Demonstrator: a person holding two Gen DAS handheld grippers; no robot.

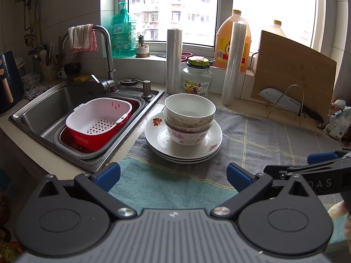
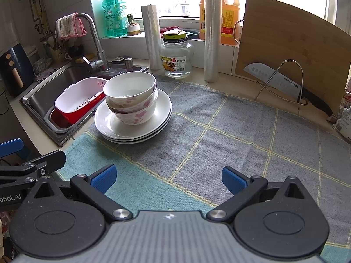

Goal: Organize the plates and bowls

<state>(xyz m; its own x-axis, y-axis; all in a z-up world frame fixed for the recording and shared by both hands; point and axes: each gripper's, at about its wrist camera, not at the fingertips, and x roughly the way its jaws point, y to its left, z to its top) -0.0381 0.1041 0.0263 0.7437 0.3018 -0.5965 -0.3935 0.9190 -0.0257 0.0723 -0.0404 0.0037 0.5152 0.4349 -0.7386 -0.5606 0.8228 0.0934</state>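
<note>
Kitchen bench (image 2: 219, 100) by a bright window, covered with a grey-and-teal checked towel (image 2: 219, 135). We see the stack of plates (image 1: 183, 144) sitting on the towel's left part, close to the sink (image 1: 43, 109). Looks like three plates, white with small flower prints. Nested bowls (image 1: 189, 118) stand on the top plate, also three as far as we can tell, the top one white inside, the lower ones with pink blossoms.

Our left gripper (image 1: 173, 175) hovers low over the teal edge of the towel, facing the stack head on. Its blue fingers (image 1: 108, 174) are spread wide, nothing between them. Our right gripper (image 2: 169, 178) sits just beside it, over the towel further right, with the stack ahead and to its left. Its fingers (image 2: 104, 178) are also wide apart and hold nothing. Both are well short of the dishes.

Sink holds a white colander (image 1: 99, 116) nested in a red basin (image 1: 87, 140). Faucet (image 1: 107, 50) has a pink cloth draped over it. Behind the stack: a glass jar (image 1: 196, 77) and two rolls of plastic film (image 1: 234, 63). To the right, a bamboo cutting board (image 2: 285, 43) leans against the wall with a knife (image 2: 285, 83) on a wire rack in front.
</note>
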